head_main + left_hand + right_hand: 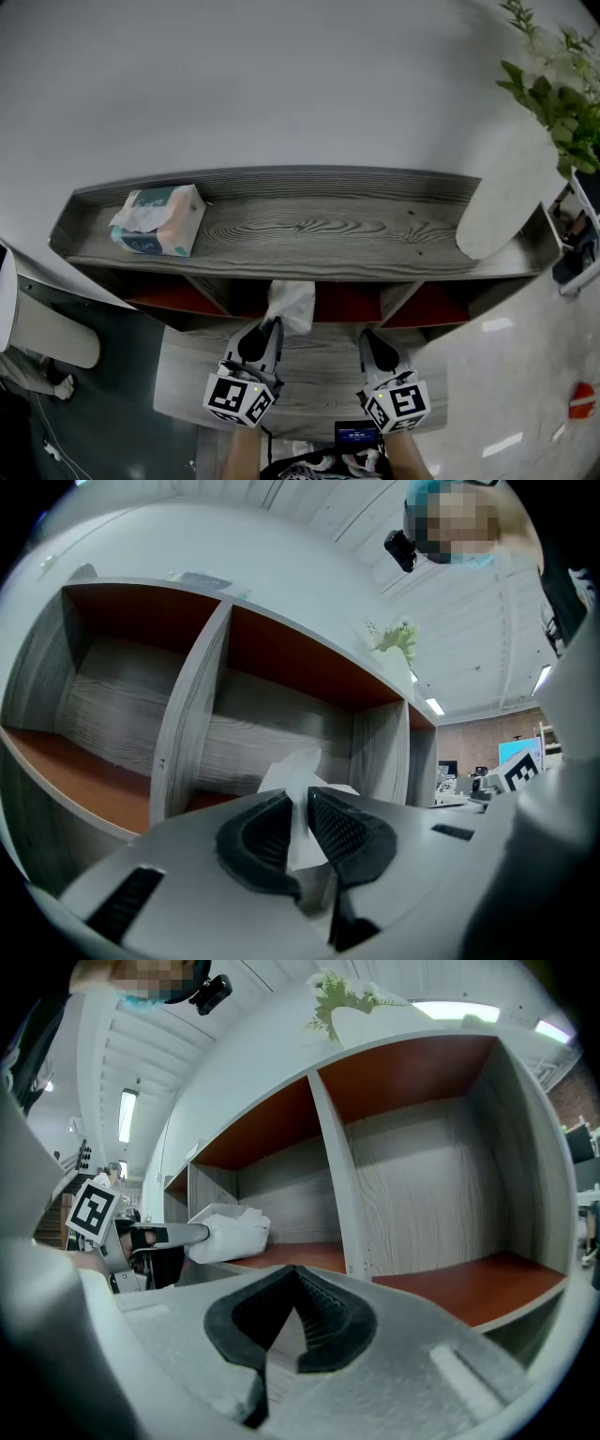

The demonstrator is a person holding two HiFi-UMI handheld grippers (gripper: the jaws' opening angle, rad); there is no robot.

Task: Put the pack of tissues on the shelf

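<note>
A white soft pack of tissues (292,302) hangs at the mouth of the middle compartment of the grey wooden shelf (319,225). My left gripper (272,324) is shut on a thin flap of the pack. In the left gripper view the white flap (298,772) stands up between the pressed jaws of that gripper (300,803). To the right, my right gripper (371,336) points at the neighbouring compartment, shut, with nothing in it (295,1274). The right gripper view shows the white pack (232,1235) held at the left. A second, teal-and-white tissue pack (159,220) lies on the shelf's top board, far left.
A white vase (502,202) with a green plant (558,89) stands at the right end of the top board. The compartments have red-brown floors (469,1288) and grey dividers (187,714). A lower grey board (309,370) juts out beneath the grippers.
</note>
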